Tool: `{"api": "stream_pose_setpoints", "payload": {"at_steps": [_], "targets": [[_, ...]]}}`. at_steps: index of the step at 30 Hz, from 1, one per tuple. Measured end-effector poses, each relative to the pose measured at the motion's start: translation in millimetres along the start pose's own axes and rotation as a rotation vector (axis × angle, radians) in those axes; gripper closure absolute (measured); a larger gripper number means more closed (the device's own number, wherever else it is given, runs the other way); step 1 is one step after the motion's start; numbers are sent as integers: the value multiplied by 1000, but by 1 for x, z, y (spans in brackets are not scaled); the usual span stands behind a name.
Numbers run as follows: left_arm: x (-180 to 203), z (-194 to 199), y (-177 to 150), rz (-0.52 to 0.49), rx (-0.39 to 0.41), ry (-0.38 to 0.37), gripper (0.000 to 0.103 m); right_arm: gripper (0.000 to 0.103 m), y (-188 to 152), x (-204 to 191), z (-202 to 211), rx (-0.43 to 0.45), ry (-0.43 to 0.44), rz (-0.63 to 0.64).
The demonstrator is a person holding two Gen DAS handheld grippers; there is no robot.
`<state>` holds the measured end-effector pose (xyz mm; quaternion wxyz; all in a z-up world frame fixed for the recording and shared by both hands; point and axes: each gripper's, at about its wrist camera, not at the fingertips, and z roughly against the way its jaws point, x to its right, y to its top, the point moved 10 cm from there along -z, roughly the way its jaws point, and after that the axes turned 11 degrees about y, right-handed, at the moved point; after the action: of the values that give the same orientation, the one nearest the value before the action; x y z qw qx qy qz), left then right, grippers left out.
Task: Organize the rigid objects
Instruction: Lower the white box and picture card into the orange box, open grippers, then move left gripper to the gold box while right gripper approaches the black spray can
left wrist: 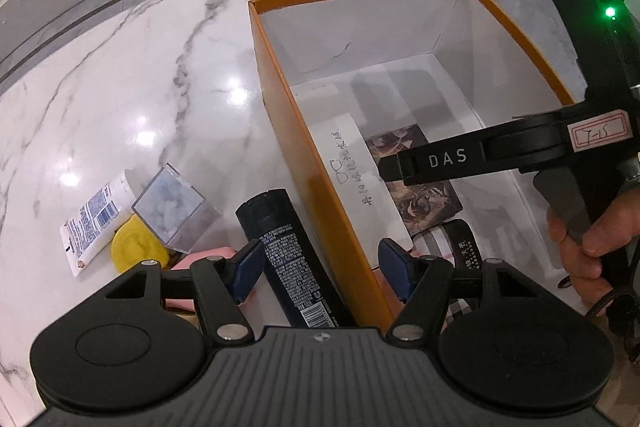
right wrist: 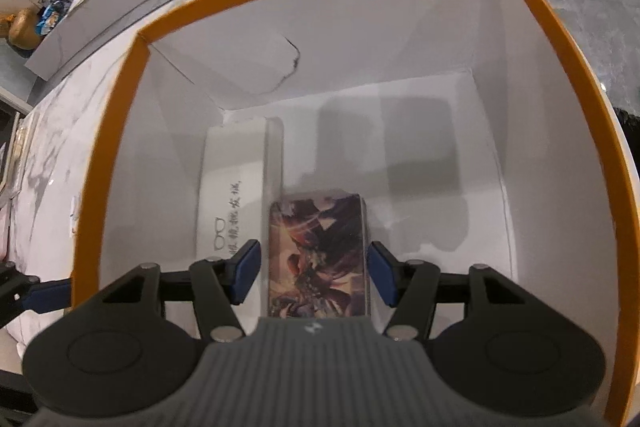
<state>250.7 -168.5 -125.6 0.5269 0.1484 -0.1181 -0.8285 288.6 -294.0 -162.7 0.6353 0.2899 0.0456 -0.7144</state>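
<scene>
Releasing the card box inside the orange box

The right tool [right wrist: 314,275] stands released, pads clear of the card box [right wrist: 318,251] lying on the floor of the orange box [right wrist: 120,131], long axis near-to-far. The left tool [left wrist: 320,273] stands unclenched straddling the near-left wall, the dark bottle [left wrist: 288,259] on the worktop [left wrist: 120,87] beside one pad.

The far half of the orange box [right wrist: 116,155] floor lies bare, open from above. Nearer, a white carton [right wrist: 236,187] along the left wall and a picture-printed case [right wrist: 320,251] beside it fill the floor. Outside, a black bottle [left wrist: 288,259] leans at the wall; a clear cube [left wrist: 176,207], tube [left wrist: 96,215] and yellow disc [left wrist: 136,247] crowd the marble table [left wrist: 140,87], whose far stretch is free.
</scene>
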Motion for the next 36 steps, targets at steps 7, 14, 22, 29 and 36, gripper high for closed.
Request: {"api": "stream_pose_setpoints", "payload": {"at_steps": [7, 14, 22, 29, 36], "targets": [[-3, 6, 0, 13, 18, -8, 27, 49, -2, -2, 5, 1, -17, 21], [-11, 26, -2, 36, 61, -30, 27, 51, -5, -17, 24, 47, -35, 105], [-33, 64, -5, 97, 183, -39, 29, 41, -11, -78, 72, 187, -31, 344], [-56, 89, -24, 128, 244, -10, 37, 44, -32, -126, 86, 224, 5, 460], [-83, 101, -54, 148, 271, 8, 41, 43, -58, -155, 82, 216, -22, 582]]}}
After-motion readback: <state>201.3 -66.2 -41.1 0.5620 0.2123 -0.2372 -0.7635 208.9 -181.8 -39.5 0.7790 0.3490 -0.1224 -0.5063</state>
